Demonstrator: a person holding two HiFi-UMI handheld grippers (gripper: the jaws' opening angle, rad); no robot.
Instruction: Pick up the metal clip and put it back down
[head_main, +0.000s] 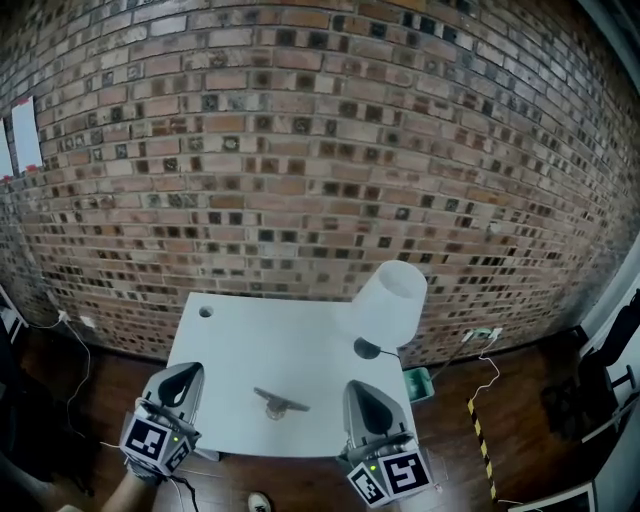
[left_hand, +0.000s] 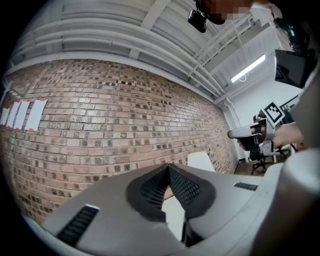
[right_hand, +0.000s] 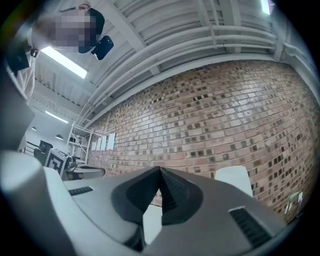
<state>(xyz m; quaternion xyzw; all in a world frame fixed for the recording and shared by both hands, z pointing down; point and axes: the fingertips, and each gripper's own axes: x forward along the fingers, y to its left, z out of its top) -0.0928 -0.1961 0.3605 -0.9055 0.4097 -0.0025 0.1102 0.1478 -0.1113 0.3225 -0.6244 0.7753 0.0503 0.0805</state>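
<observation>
The metal clip (head_main: 280, 403) lies flat on the white table (head_main: 260, 350), near its front edge and about midway between my two grippers. My left gripper (head_main: 190, 370) hangs over the table's front left corner, to the left of the clip and apart from it. Its jaws are shut with nothing between them (left_hand: 168, 168). My right gripper (head_main: 359, 386) is over the front right part of the table, to the right of the clip and not touching it. It is also shut and empty (right_hand: 160, 170). Both gripper views point up at the brick wall, so neither shows the clip.
A lamp with a white shade (head_main: 390, 299) and a dark base (head_main: 367, 348) stands at the table's back right corner. There is a small round hole (head_main: 205, 311) in the back left corner. A brick wall (head_main: 320, 150) rises behind the table, and cables run across the dark floor on both sides.
</observation>
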